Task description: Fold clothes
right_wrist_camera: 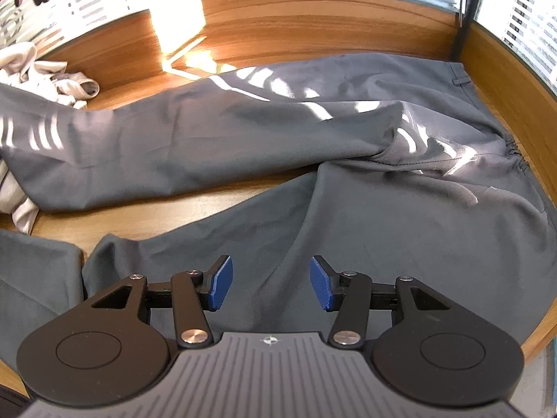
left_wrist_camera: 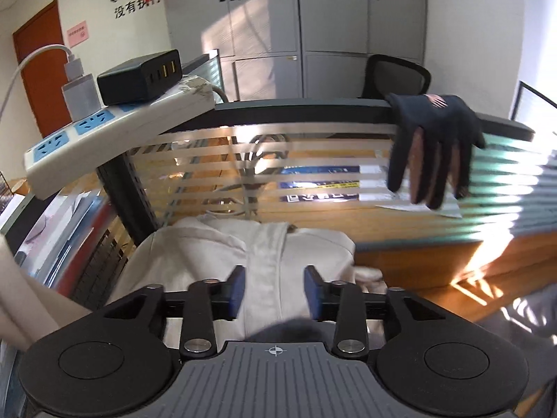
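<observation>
Office wall lettering (left_wrist_camera: 137, 6) "没有执行", left tool (left_wrist_camera: 274, 287), right tool (right_wrist_camera: 271, 287) half open, empty

A white power strip (left_wrist_camera: 115, 129) carries a black charger (left_wrist_camera: 139, 76) atop the partition. A dark glove (left_wrist_camera: 435, 146) hangs over the partition's rim, with grey cabinets (left_wrist_camera: 296, 17) behind.

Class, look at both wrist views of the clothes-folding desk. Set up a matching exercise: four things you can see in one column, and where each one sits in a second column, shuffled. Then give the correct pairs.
Things:
1. grey trousers
2. cream garment
3. dark glove
4. black charger

Places:
A. hanging over the partition top
B. on the white power strip
C. spread flat across the wooden desk
D. bunched against the striped glass screen

Pairs: 1-C, 2-D, 3-A, 4-B
</observation>
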A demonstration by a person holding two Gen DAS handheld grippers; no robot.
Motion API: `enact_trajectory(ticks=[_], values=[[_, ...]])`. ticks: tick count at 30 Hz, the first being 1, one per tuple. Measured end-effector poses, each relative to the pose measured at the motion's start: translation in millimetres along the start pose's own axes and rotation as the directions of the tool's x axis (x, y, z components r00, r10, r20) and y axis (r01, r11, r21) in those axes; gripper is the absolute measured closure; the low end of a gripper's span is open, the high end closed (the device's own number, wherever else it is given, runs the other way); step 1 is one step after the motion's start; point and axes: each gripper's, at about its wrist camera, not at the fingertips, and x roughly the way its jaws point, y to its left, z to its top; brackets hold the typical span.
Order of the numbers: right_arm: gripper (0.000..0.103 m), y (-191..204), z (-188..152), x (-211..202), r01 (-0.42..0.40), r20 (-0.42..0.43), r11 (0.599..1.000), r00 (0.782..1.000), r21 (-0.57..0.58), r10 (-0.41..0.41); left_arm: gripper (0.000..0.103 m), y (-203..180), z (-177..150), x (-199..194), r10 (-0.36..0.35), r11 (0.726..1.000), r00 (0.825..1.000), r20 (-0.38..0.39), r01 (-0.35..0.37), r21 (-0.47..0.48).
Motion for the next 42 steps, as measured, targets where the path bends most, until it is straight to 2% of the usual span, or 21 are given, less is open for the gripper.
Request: enact_trajectory(ticks=[7, 12, 21, 25, 28, 35, 39, 40, 42], values=[[0.047, -5.2, -7.0, -6.2, 0.007, -0.009, 0.999, 1.000, -0.036, -0.007, 0.044, -2.5, -64.3, -45.7, -0.060, 0.998, 0.998, -0.019, 0.060, 0.013], [0.045, -12.8, -11.7, -8.5, 0.019, -0.013, 0.998, 1.000, -0.055, -0.020, 0.043, -2.5, -113.9, -60.8, -0.084, 0.996, 0.995, -0.061, 0.085, 0.012], [0.041, -25.7, -20.8, -8.7, 0.028, -0.042, 0.998, 0.999, -0.052, -0.030, 0.042, 1.8, -211.4, -50.3, -0.136, 0.990, 0.971, -0.194, 0.143, 0.022], [0.041, -32.1, -27.6, -6.1, 0.037, -0.063, 0.998, 0.997, -0.044, -0.040, 0.042, -7.4, -258.6, -35.0, -0.122, 0.984, 0.962, -0.246, 0.149, 0.093], [0.041, -34.9, -32.3, -4.5, 0.047, -0.079, 0.998, 0.996, -0.047, -0.050, 0.042, -9.9, -284.2, -24.9, -0.116, 0.984, 0.954, -0.277, 0.148, 0.096], [0.040, -36.5, -37.9, -8.0, 0.059, -0.089, 0.997, 0.994, -0.046, -0.063, 0.043, -11.4, -319.5, -4.5, -0.054, 0.997, 0.946, -0.321, 0.071, 0.043], [0.039, -36.6, -41.1, -11.3, 0.058, -0.089, 0.998, 0.994, -0.034, -0.061, 0.043, -20.0, -328.2, 2.9, -0.073, 0.997, 0.939, -0.336, 0.081, 0.011], [0.039, -36.5, -41.9, -12.4, 0.059, -0.088, 0.998, 0.994, -0.034, -0.062, 0.044, -23.3, -330.1, 4.6, -0.077, 0.996, 0.938, -0.338, 0.086, 0.011], [0.039, -36.2, -43.7, -14.5, 0.061, -0.086, 0.998, 0.994, -0.035, -0.064, 0.053, -30.1, -333.3, 4.8, -0.078, 0.996, 0.942, -0.326, 0.090, 0.021]])
